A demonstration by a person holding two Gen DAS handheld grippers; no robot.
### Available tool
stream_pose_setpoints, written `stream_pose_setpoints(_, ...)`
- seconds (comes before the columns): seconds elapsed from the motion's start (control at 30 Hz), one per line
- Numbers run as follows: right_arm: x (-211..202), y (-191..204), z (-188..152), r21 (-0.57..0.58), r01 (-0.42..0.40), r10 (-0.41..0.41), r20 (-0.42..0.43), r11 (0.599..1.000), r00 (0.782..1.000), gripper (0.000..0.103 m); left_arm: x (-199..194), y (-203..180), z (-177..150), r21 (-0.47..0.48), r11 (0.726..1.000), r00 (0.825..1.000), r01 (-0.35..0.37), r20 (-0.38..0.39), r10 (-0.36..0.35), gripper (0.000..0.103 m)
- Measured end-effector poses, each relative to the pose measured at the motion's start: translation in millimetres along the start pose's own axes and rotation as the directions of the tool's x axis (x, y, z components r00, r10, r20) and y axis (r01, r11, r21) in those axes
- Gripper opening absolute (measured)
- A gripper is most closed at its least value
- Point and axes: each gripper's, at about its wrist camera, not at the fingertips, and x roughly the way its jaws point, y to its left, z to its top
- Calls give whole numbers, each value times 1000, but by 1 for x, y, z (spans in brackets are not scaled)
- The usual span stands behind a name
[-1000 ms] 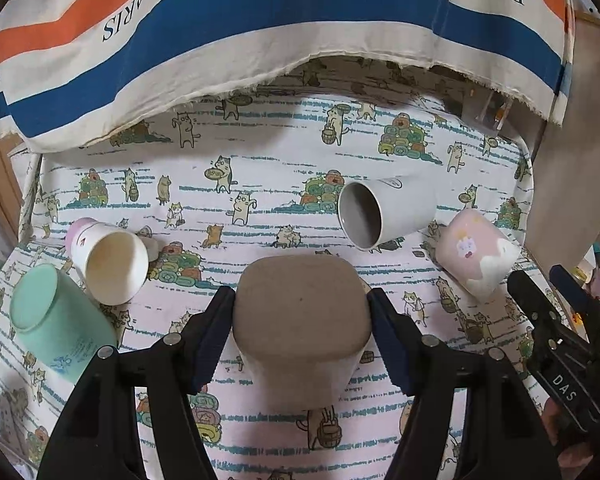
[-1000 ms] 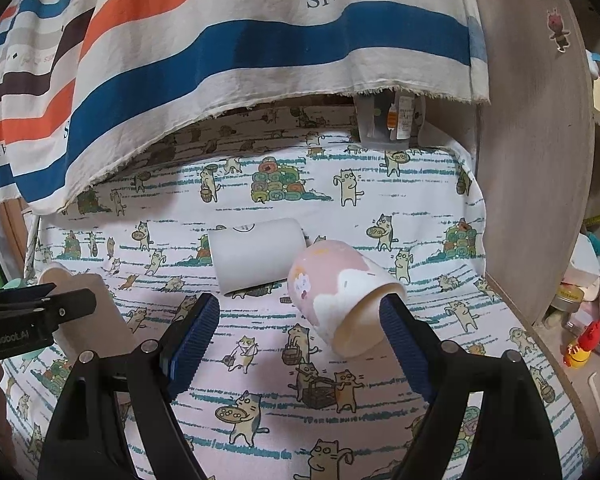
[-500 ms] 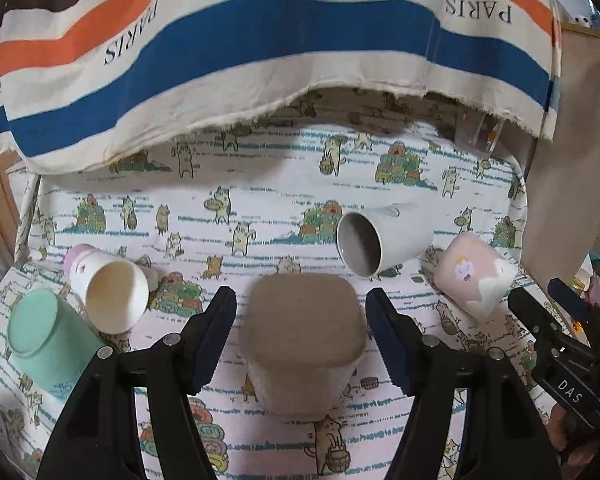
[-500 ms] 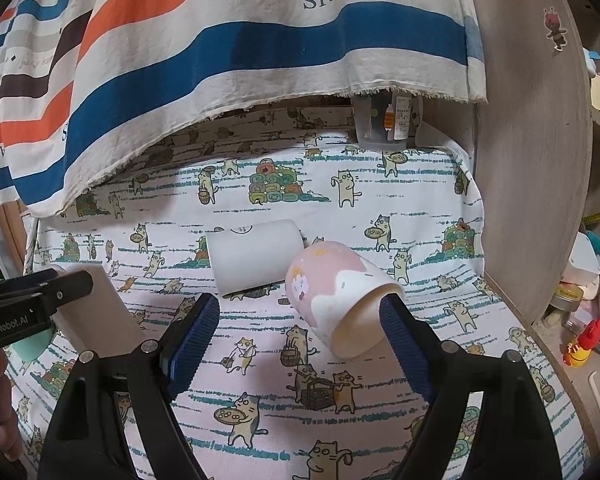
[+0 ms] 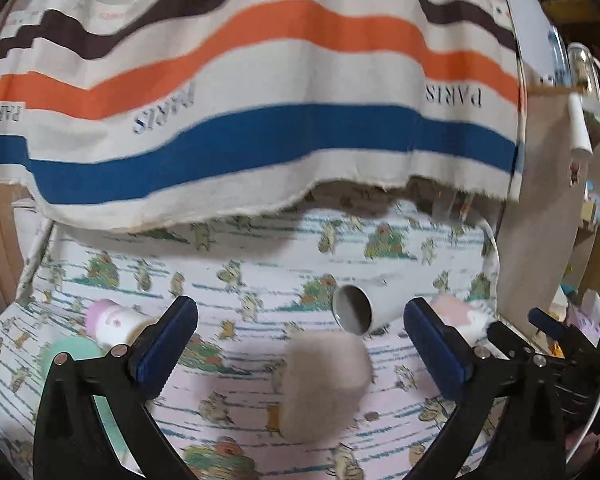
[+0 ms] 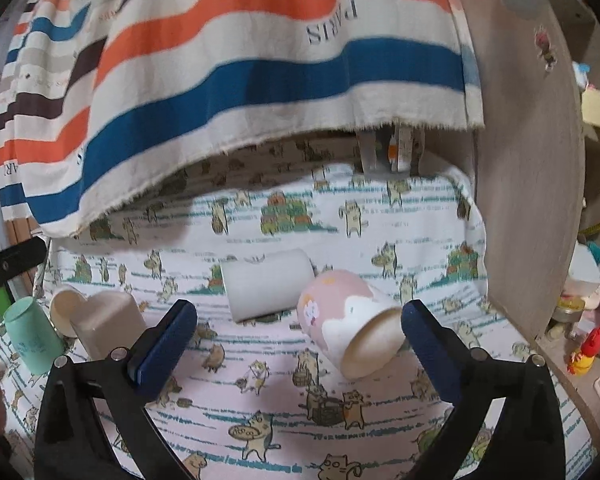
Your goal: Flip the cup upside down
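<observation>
A beige cup [image 5: 324, 384] stands upside down on the cat-print cloth, flat base up; it also shows in the right wrist view [image 6: 112, 326]. My left gripper [image 5: 300, 340] is open, raised above and behind it, touching nothing. My right gripper [image 6: 300, 340] is open and empty. A pink-and-white cup [image 6: 350, 322] lies on its side between and just beyond its fingers, mouth toward me. A grey-white cup [image 6: 268, 284] lies on its side behind it, also in the left wrist view [image 5: 360, 306].
A mint cup [image 6: 32, 330] stands upside down at the left beside a cream cup [image 6: 64, 308] on its side. A striped PARIS cloth [image 6: 260, 60] hangs over the back. A wooden panel [image 6: 528, 200] borders the right side.
My left gripper has opened, let go of the beige cup and pulled up and back. The cup stays standing upside down. My right gripper has hardly moved.
</observation>
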Motion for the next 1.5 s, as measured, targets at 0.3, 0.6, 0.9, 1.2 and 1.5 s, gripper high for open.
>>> stream_pose_setpoints(0.3, -15, 12, -2, -30, -111, 113, 69, 993, 991, 103, -18, 39, -8, 20, 997, 995, -70, 78, 68, 103)
stream_pose_setpoints(0.6, -11, 31, 2, -29, -123, 122, -19, 992, 992, 103, -23, 64, -35, 27, 996, 992, -85, 93, 82, 103)
stream_pose_setpoints(0.9, -14, 62, -9, -78, -139, 140, 6, 987, 990, 103, -20, 71, -47, 18, 997, 994, -72, 85, 70, 103)
stream_pose_setpoints(1.2, -8, 75, -26, -109, -133, 138, 40, 985, 990, 103, -17, 69, -55, 17, 995, 992, -101, 79, 100, 103)
stream_pose_setpoints(1.5, -2, 79, -28, -137, -92, 95, 15, 986, 995, 103, 0, 62, -60, 58, 990, 991, -131, 5, 131, 103)
